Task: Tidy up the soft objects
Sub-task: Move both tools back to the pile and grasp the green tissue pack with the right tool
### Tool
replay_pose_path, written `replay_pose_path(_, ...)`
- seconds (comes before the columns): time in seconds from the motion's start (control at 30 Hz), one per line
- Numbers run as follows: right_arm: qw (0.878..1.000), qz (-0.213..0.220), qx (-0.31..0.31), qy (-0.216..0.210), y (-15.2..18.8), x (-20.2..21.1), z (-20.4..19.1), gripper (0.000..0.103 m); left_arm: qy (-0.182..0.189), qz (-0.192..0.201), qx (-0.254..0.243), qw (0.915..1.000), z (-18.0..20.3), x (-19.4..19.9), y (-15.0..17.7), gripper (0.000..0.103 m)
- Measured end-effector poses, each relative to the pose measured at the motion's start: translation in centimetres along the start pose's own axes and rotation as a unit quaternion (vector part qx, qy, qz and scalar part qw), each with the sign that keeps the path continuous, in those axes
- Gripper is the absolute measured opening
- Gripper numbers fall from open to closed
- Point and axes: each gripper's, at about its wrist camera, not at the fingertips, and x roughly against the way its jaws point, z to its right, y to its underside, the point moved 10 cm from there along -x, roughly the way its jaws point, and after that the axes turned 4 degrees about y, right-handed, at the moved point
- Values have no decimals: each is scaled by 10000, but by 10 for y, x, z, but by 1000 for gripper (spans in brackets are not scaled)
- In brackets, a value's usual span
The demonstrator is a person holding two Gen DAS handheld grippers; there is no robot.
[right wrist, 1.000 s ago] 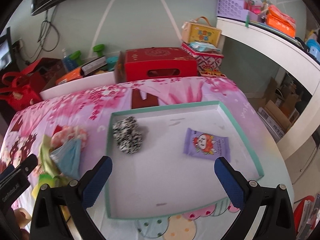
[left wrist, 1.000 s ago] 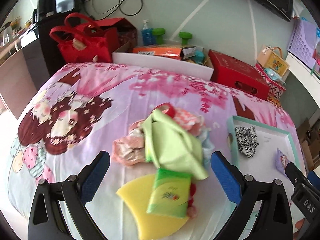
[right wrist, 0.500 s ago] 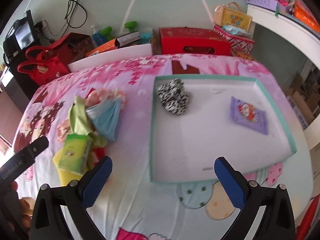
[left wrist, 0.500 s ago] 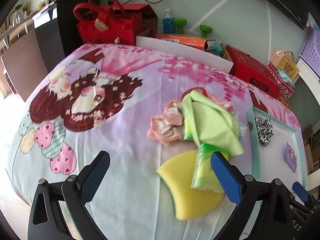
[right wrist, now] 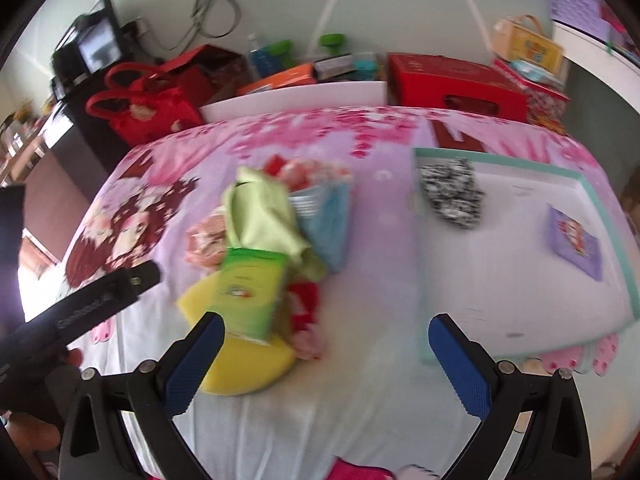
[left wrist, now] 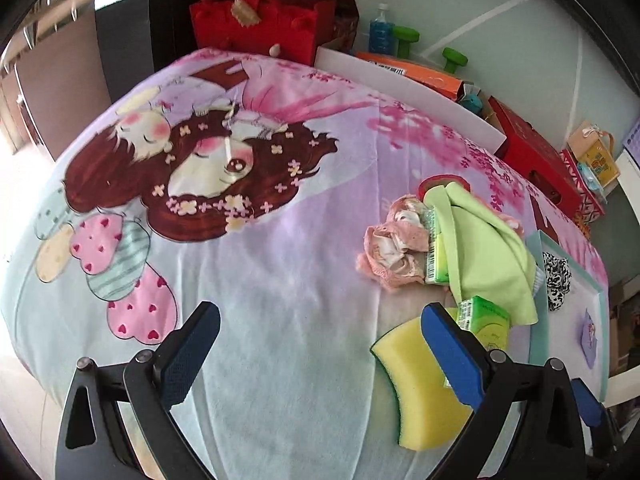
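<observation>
Both tongs — left [left wrist: 316, 350], right [right wrist: 326, 358] — gape wide, holding nothing, above the bedspread [left wrist: 280, 280].

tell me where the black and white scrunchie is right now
The black and white scrunchie lies inside the teal-rimmed tray at its far left corner, right of the cloth pile; the purple packet sits apart to its right.

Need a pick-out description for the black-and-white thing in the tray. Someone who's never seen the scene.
Find the shallow white tray with a teal rim lying on the cartoon-print bedspread, right of the pile of soft items. The black-and-white patterned fabric bundle sits in its far left corner. Its only tray neighbour is a flat purple packet; the bundle is crumpled and spotted.
</observation>
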Motion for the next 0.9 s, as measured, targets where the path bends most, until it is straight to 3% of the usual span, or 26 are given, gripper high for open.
replay_pose_path(0.43, 9985, -62, 544, 78, 0, -29, -44, 103, 244, -356, 214, 9988, -11, -23, 9, 101)
replay_pose_path(0.67, 9968, 80, 799, 8, 3, -37, -61, 103, 258, -281, 403, 9985, -22, -23, 6, 101)
replay_pose_path(0.9, 9968, 103, 791, -100, 5, -42, -62, 86, 323, -306, 538, 9976, -26, -25, 6, 101)
